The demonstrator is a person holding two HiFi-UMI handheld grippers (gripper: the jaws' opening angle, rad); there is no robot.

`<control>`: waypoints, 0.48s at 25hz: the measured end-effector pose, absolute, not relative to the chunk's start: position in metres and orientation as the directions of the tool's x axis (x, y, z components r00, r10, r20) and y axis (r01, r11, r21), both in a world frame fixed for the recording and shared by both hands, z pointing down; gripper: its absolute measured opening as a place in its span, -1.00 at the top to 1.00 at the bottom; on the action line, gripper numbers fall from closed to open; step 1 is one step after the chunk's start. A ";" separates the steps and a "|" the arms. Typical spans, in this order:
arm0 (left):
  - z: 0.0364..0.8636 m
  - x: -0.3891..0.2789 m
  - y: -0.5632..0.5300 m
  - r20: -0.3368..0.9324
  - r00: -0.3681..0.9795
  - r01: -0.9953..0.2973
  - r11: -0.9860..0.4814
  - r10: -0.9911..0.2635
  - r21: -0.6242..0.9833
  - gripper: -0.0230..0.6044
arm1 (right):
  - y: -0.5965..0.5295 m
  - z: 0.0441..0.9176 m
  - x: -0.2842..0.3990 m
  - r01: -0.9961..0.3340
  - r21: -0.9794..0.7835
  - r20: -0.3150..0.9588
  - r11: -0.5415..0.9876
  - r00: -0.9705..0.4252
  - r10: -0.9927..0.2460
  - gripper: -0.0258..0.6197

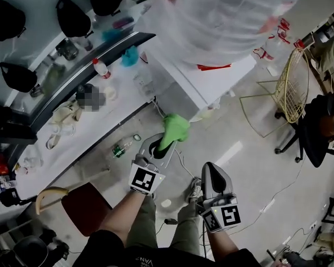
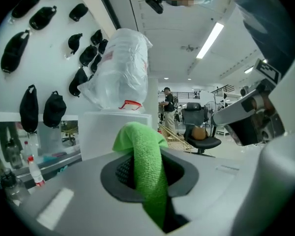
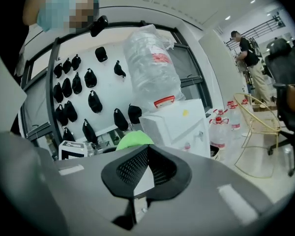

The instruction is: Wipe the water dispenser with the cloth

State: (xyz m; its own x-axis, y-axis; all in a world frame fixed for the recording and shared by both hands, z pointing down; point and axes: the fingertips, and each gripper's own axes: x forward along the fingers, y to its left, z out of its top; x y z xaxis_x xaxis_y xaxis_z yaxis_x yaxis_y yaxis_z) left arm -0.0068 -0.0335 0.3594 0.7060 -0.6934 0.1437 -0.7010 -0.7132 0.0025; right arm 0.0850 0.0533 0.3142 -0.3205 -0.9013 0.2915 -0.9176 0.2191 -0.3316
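Note:
The white water dispenser [image 1: 206, 79] stands ahead of me, with a big plastic-wrapped water bottle [image 1: 222, 15] on top. My left gripper [image 1: 161, 147] is shut on a green cloth [image 1: 174, 128], which bunches out past its tips just short of the dispenser's lower front. In the left gripper view the cloth [image 2: 146, 163] hangs down between the jaws, with the dispenser [image 2: 110, 132] behind it. My right gripper [image 1: 212, 171] is lower and to the right, shut with nothing in it. The right gripper view shows its jaws [image 3: 142, 175] closed together, and beyond them the cloth [image 3: 132, 140] and dispenser [image 3: 179, 124].
A long white counter [image 1: 94, 127] with a spray bottle [image 1: 102, 68] and clutter runs along the left, under a wall of black caps [image 1: 72, 16]. A gold wire chair [image 1: 292, 88] and a black office chair [image 1: 317, 127] stand at right. A red stool [image 1: 86, 207] sits near my left leg.

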 end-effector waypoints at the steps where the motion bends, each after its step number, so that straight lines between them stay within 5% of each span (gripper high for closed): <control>1: 0.364 -0.006 -0.036 0.140 0.712 -0.696 -0.718 -0.688 0.005 0.75 | 0.051 0.318 0.082 -0.916 -0.333 0.283 0.222 -0.322 -0.904 0.91; 12: 0.381 0.018 -0.073 0.049 0.739 -0.673 -0.740 -0.672 0.000 0.75 | 0.036 0.355 0.072 -0.911 -0.342 0.282 0.232 -0.335 -0.899 0.91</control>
State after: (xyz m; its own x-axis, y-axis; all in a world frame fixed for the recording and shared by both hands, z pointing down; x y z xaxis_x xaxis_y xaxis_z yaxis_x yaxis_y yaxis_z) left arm 0.0182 -0.0729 0.3813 0.7388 -0.6721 0.0493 -0.6729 -0.7397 -0.0001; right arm 0.0717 0.0363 0.3547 -0.3347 -0.8992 0.2818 -0.9107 0.2320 -0.3417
